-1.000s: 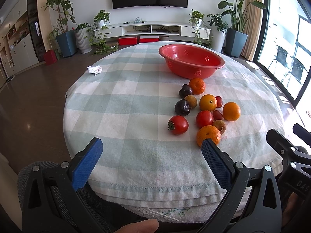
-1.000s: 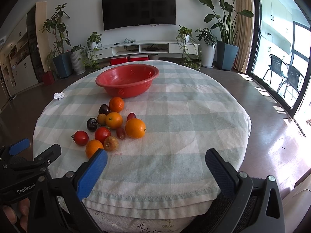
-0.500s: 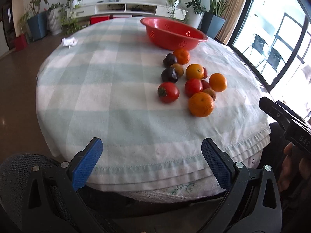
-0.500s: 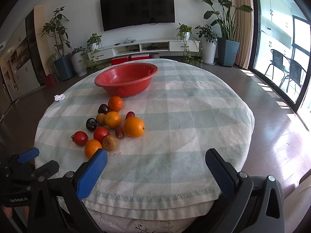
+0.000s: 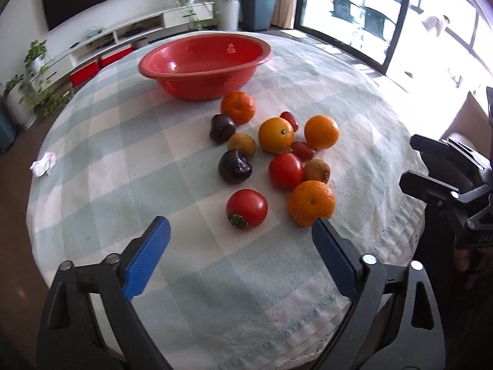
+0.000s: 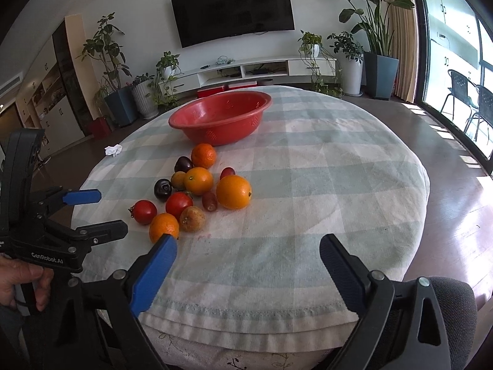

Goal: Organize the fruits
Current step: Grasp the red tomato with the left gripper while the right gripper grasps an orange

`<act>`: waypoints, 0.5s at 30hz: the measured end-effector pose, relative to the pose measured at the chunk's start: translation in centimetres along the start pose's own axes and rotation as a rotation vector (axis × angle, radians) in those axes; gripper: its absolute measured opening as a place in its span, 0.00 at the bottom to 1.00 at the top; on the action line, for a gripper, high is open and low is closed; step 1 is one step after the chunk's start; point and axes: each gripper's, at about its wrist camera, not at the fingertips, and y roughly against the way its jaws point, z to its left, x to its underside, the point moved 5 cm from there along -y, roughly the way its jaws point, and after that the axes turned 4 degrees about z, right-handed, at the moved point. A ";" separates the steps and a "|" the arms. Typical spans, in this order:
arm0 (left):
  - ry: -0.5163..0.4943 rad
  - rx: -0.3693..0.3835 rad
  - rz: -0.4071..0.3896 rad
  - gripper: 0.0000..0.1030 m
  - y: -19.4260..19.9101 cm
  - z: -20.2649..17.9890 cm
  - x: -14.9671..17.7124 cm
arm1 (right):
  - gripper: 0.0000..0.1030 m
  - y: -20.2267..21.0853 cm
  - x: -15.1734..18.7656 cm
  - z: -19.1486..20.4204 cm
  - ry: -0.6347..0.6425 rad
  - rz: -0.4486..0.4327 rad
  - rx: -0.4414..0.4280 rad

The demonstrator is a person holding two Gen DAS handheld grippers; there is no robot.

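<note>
Several fruits lie clustered on the checked tablecloth (image 5: 123, 166): oranges (image 5: 311, 202), red tomatoes (image 5: 246, 208) and dark plums (image 5: 234, 166). An empty red bowl (image 5: 205, 63) stands beyond them; it also shows in the right wrist view (image 6: 220, 117). My left gripper (image 5: 240, 237) is open and empty, just short of the nearest tomato. My right gripper (image 6: 248, 251) is open and empty over the table's near edge, right of the fruits (image 6: 197, 191). The left gripper also shows in the right wrist view (image 6: 92, 212).
A crumpled white tissue (image 5: 43, 163) lies at the table's left edge. The round table's rim drops off close below both grippers. A grey chair (image 6: 453, 302) is at the lower right. Potted plants and a TV shelf stand far behind.
My left gripper has moved forward and tilted down toward the fruits, which now look much closer. My right gripper has barely moved.
</note>
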 end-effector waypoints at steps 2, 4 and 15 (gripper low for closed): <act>-0.038 0.022 0.042 0.66 -0.9 0.4 -0.4 | 0.86 -0.1 0.0 0.3 0.008 0.007 -0.013; -0.064 0.052 0.067 0.56 -1.7 0.7 -0.7 | 0.84 -0.6 -0.1 -0.1 0.012 0.016 -0.025; -0.176 0.109 0.083 0.35 -3.2 -0.6 -1.4 | 0.79 -1.6 0.0 -0.5 0.005 0.047 -0.052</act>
